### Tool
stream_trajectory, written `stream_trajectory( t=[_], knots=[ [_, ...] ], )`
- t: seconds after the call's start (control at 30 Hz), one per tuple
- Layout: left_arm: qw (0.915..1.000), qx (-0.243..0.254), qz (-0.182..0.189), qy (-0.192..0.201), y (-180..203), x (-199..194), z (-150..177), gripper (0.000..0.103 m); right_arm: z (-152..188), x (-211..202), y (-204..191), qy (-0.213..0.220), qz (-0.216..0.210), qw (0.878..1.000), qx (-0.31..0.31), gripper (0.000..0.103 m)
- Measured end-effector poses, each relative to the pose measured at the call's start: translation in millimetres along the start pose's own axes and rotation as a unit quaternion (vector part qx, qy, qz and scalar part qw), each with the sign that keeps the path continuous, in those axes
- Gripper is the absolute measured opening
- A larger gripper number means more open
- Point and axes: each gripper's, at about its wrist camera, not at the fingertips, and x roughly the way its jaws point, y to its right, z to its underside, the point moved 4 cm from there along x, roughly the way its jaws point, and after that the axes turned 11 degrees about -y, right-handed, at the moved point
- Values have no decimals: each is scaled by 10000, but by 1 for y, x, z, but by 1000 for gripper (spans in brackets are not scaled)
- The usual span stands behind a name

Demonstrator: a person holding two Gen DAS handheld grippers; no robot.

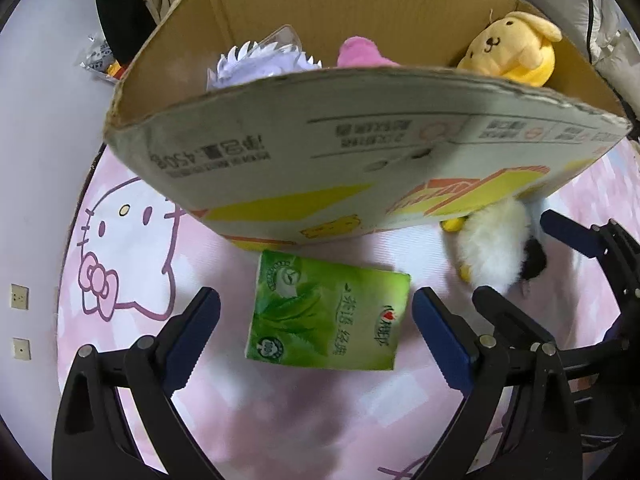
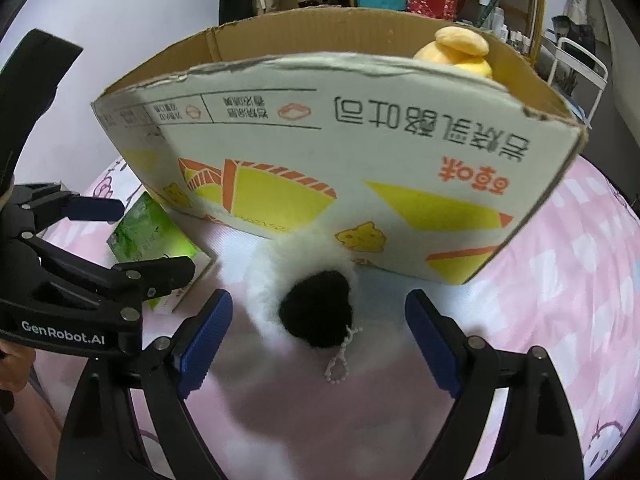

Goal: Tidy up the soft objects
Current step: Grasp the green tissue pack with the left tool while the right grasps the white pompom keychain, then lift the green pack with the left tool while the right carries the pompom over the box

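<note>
**Both tongs spread wide beside the box**

Left tongs (image 1: 316, 332), released, straddle a green tissue pack (image 1: 328, 312) at lower centre. Right tongs (image 2: 320, 336), also released, flank a white-and-black plush toy (image 2: 304, 280) (bead chain attached) against the cardboard box (image 2: 320, 140), centre frame, on the pink mat (image 1: 280, 420).

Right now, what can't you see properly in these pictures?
- Pink toy: left view, the box front wall hides all but its top.
- Penguin toy: right view, its head end is tucked against the box; face unseen.
- Tissue pack: right view, the left gripper covers part.
- Yellow dog: right view, the face is hidden.
</note>
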Motion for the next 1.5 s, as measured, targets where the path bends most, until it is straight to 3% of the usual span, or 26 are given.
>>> stream_trajectory(
  t=[0.13,0.43,0.5,0.6,0.8,1.2,1.5],
  knots=[
    [10000,18,-46,-25,4,1,-2,96,-1,5,0,-41,39,10000,-58,91],
    [9997,-53,119,-182,0,12,-10,95,1,14,-3,-150,161,9995,-227,70],
    [9996,-75,179,-209,0,14,-12,86,1,15,-5,-151,75,9995,-282,64],
    [9993,-151,228,-244,-4,17,-15,76,-1,18,-9,-155,71,9993,-319,62],
    [9994,-138,202,-238,-3,17,-16,75,-4,21,-15,-164,-7,9991,-383,41],
    [9995,-239,180,-65,-12,6,-3,74,-1,8,-3,-150,-189,9995,-219,35],
    [9983,-418,142,368,-23,-16,20,74,4,-23,0,142,-185,9997,-106,35]
  ],
)
